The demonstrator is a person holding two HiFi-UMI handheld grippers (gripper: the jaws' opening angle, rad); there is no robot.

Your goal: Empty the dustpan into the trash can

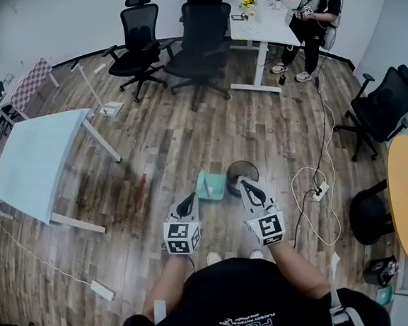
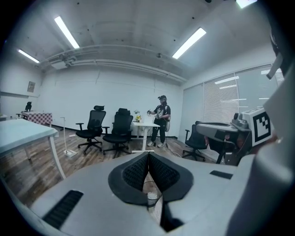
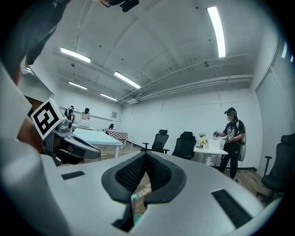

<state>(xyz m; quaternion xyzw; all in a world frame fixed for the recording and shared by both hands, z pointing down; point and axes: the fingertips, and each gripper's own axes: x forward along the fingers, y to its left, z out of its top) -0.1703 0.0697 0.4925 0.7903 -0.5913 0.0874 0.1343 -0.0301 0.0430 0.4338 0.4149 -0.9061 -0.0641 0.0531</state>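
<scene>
Black shirt (image 1: 223, 302), bottom centre of the head view — white print (image 1: 248, 324), upside down, starts with "PLAY"; the small line beside it is too tiny to read. Marker cubes (image 1: 182, 237) carry black-and-white square codes, no letters. Wall plaque (image 2: 31, 86), left of the left gripper view — unreadable.

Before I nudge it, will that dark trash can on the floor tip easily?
Probably light: the trash can looks like a small open-topped bin, so a push may slide or tip it. The teal dustpan is right beside it, so it might get knocked too.
</scene>
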